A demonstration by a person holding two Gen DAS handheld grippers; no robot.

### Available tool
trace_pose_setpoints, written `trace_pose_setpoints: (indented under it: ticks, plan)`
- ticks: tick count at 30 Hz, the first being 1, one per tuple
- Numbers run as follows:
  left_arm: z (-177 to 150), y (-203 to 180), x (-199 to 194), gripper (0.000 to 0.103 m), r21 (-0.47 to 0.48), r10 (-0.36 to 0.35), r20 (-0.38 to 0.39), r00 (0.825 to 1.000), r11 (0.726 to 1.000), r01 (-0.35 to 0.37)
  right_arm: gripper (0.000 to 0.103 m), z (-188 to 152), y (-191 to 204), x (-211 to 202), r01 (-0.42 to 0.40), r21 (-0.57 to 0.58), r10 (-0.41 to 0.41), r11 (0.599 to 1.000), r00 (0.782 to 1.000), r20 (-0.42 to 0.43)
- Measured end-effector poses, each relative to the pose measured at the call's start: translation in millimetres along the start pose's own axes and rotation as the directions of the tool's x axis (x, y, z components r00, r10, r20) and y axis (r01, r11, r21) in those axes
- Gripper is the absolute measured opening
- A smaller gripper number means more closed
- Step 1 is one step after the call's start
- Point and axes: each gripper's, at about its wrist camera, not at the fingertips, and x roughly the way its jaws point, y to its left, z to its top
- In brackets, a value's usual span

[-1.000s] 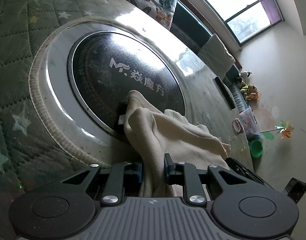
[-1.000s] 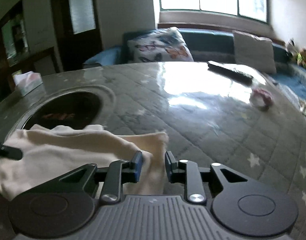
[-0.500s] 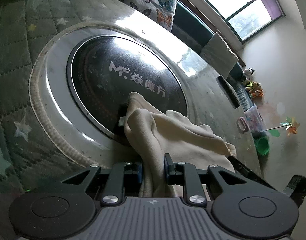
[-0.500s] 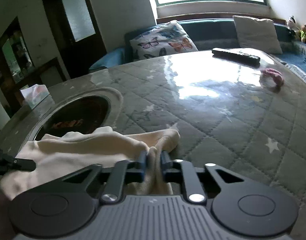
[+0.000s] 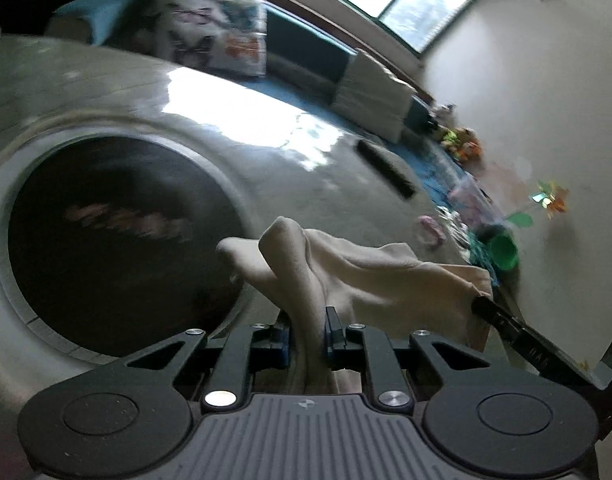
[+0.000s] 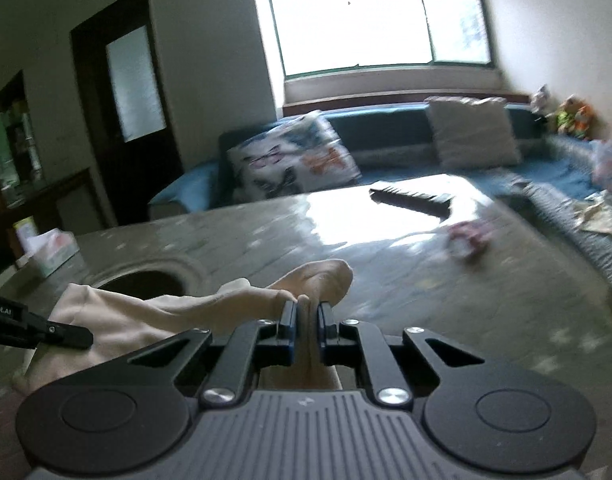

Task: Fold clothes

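Note:
A cream garment [image 5: 357, 276] hangs stretched between both grippers above the quilted table. My left gripper [image 5: 306, 320] is shut on one bunched edge of it, beside the round black cooktop [image 5: 118, 224]. In the right wrist view the same cream garment [image 6: 154, 312] runs leftward, and my right gripper [image 6: 307, 312] is shut on its other edge. The right gripper's finger shows at the cloth's far end [image 5: 505, 322] in the left view. The left gripper's finger [image 6: 46, 330] shows at the left in the right view. Both views are motion-blurred.
A black remote [image 6: 411, 196] and a small pink item [image 6: 467, 238] lie on the quilted table [image 6: 425, 288]. A tissue box [image 6: 52, 254] sits at its left edge. Behind stands a blue sofa [image 6: 385, 152] with a butterfly cushion [image 6: 290, 160]. A green cup [image 5: 503, 252] stands right.
Both grippers have risen and tilted up, lifting the garment off the cooktop and table. The right gripper, open a second ago, has closed on the cloth's edge.

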Motion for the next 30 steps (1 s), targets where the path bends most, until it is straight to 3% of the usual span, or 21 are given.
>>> trace_pose_setpoints:
  ticks: [10,15,17,20,24,30]
  plan:
    - [26.6,-72.2,76.6,0.017,0.122,-0.078,-0.058,0.995,0.989,0.084,0.009,23.1,-69.0,-4.7,0.199,0.012,-0.199,0.980,0.980,0.019]
    - [27.4,-90.6,110.5,0.019,0.184,-0.060,-0.090,0.994,0.980,0.075,0.010,22.1,-96.4,6.4,0.263,0.028,-0.263,0.964,0.965,-0.008]
    - [25.0,-87.1,118.5,0.019,0.205,-0.009,-0.087,0.996,0.978,0.026,0.011,15.7,-104.8,15.6,0.288,0.033,-0.287,0.957,0.957,-0.038]
    - [22.2,-77.5,123.4,0.033,0.219,0.039,-0.078,0.996,0.975,-0.021,0.014,5.5,-111.9,24.9,0.332,0.025,-0.330,0.943,0.942,-0.068]
    - [21.0,-66.0,110.4,0.040,0.218,0.054,-0.053,0.997,0.975,-0.041,0.014,0.7,-110.4,24.6,0.325,0.024,-0.323,0.945,0.944,-0.072]
    - [5.6,-70.7,88.6,0.053,0.274,0.062,-0.034,0.998,0.961,-0.051,0.036,-7.5,-89.6,9.4,0.257,0.030,-0.254,0.966,0.965,-0.067]
